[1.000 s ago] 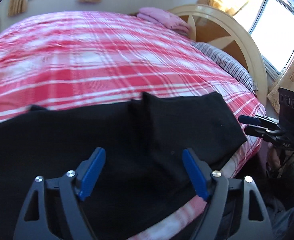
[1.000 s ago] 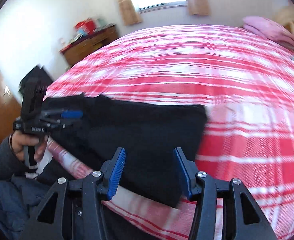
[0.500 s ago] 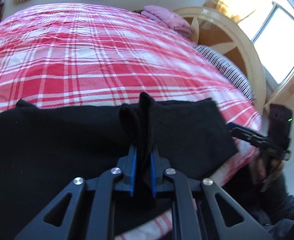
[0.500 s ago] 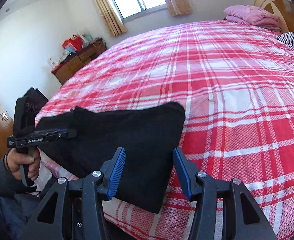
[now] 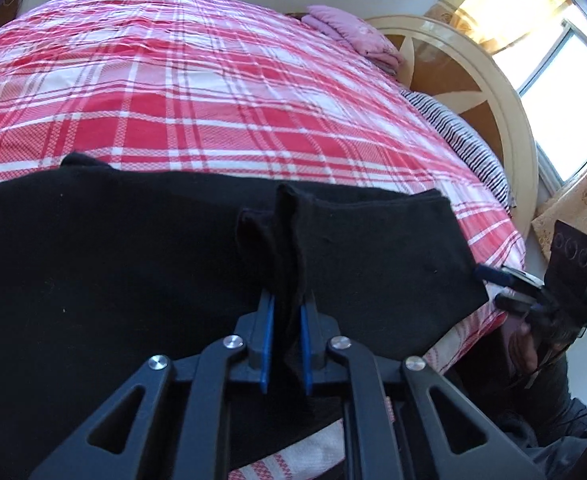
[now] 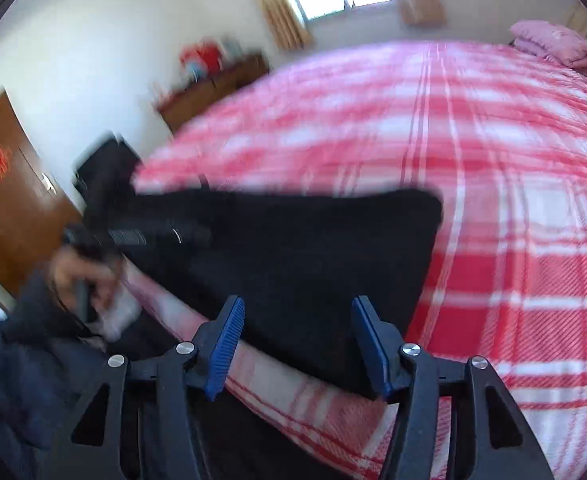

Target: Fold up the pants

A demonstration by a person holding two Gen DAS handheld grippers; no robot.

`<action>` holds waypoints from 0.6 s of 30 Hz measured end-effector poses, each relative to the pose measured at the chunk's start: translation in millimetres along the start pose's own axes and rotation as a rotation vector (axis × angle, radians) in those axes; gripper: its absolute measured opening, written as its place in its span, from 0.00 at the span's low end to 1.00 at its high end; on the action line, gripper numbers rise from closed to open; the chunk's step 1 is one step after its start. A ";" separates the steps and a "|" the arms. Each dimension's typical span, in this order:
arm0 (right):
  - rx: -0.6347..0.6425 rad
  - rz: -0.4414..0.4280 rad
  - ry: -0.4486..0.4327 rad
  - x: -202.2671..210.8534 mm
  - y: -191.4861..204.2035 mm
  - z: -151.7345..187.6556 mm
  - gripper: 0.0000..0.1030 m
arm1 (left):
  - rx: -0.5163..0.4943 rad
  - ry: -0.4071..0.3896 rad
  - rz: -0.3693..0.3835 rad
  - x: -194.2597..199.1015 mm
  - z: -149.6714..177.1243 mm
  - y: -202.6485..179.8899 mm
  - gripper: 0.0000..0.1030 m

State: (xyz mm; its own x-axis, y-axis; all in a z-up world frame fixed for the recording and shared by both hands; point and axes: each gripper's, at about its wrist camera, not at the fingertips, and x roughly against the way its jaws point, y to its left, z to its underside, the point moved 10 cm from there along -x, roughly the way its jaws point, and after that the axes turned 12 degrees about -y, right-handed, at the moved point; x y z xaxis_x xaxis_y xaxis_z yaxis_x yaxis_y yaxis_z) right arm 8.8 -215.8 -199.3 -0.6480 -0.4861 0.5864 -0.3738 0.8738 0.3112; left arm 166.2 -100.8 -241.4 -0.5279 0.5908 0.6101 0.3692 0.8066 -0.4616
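Observation:
Black pants (image 5: 113,264) lie along the near edge of a bed with a red and white plaid cover (image 5: 213,92). My left gripper (image 5: 286,312) is shut on a pinched ridge of the pants' near edge. The pants also show in the blurred right wrist view (image 6: 305,256). My right gripper (image 6: 297,320) is open, with its blue pads on either side of the near corner of the pants' right end. It also shows in the left wrist view (image 5: 505,288) at that end of the pants. My left gripper shows blurred in the right wrist view (image 6: 153,236).
A cream and wood headboard (image 5: 473,80) stands at the right end of the bed, with a striped pillow (image 5: 465,140) and folded pink cloth (image 5: 353,36). A wooden dresser (image 6: 213,88) and a brown door (image 6: 9,200) lie off the left end. Windows are bright.
My left gripper closed from open onto a fold of the pants and holds it. My right gripper moved in to the pants' right end, still open.

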 end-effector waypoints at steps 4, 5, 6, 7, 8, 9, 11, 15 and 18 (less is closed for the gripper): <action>0.065 0.051 0.023 -7.7 -1.3 6.3 0.56 | -0.086 -0.003 -0.043 0.9 0.4 -6.4 0.25; 0.067 0.046 0.006 -3.7 2.1 -2.2 0.56 | -0.121 -0.010 -0.071 1.5 -0.7 -8.4 0.30; 0.069 0.041 -0.016 0.2 4.5 -9.0 0.56 | -0.148 -0.017 -0.093 2.3 -1.7 -9.2 0.43; 0.072 0.042 -0.046 3.2 5.7 -19.3 0.56 | -0.187 -0.029 -0.124 3.9 -3.9 -10.2 0.60; 0.073 0.051 -0.067 3.7 4.7 -29.0 0.56 | -0.231 -0.046 -0.161 6.1 -5.7 -11.9 0.68; 0.070 0.060 -0.079 1.6 2.6 -36.9 0.56 | -0.264 -0.060 -0.183 8.5 -7.0 -12.5 0.73; 0.065 0.064 -0.086 -11.0 -4.7 -48.5 0.58 | -0.331 -0.070 -0.209 11.0 -7.6 -14.9 0.73; 0.010 0.196 -0.035 -50.3 -45.1 -50.5 0.58 | -0.395 -0.016 -0.254 2.2 2.8 -7.1 0.76; -0.048 0.167 -0.042 -53.3 -52.6 -51.4 0.58 | -0.394 -0.010 -0.250 -0.7 8.8 -3.1 0.82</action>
State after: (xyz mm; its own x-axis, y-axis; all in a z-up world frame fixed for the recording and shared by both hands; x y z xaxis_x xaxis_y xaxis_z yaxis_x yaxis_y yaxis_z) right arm 97.1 -235.0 -208.4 -0.7256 -0.3337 0.6018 -0.2270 0.9417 0.2484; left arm 158.7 -103.9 -246.1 -0.6447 0.3787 0.6641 0.4910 0.8709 -0.0200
